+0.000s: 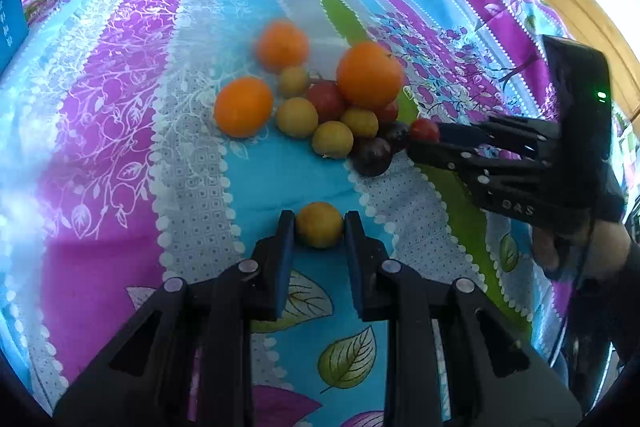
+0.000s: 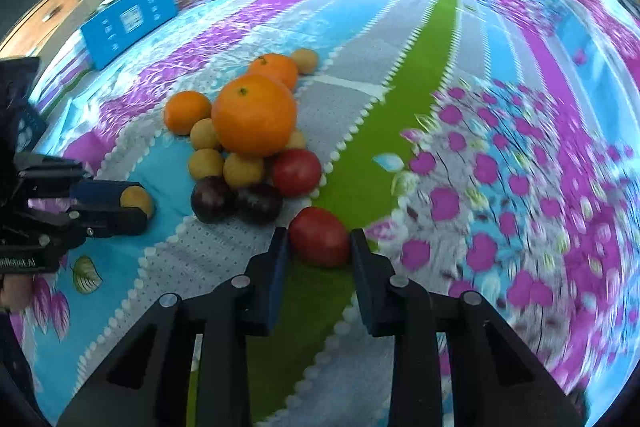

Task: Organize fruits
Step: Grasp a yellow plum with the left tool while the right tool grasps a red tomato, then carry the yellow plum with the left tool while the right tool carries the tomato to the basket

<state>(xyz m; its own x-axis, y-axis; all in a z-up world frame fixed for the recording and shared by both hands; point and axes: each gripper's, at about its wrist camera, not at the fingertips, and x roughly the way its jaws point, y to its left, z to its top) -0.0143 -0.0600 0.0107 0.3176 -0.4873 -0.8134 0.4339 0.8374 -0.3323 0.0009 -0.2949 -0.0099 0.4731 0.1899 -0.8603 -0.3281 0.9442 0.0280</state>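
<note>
Clamping a yellow plum (image 1: pixel 319 225) between its two fingers, the left gripper (image 1: pixel 318 227) sits over a blue stripe of the patterned cloth (image 1: pixel 120 107), a little apart from the fruit pile. The right gripper (image 2: pixel 320 239) is closed on a red plum (image 2: pixel 320 237) at the pile's edge, over the green stripe (the cloth to its right is blurred). In the pile, three oranges (image 1: pixel 243 106) lie around several yellow plums (image 1: pixel 297 117), another red one (image 1: pixel 326 101) and two dark plums (image 1: pixel 372 157), most of them touching. From the right wrist view the biggest orange (image 2: pixel 254 115) rests against the yellow plums, with the dark ones just in front. A blue box (image 2: pixel 128 21) stands well apart near the cloth's far left edge.
</note>
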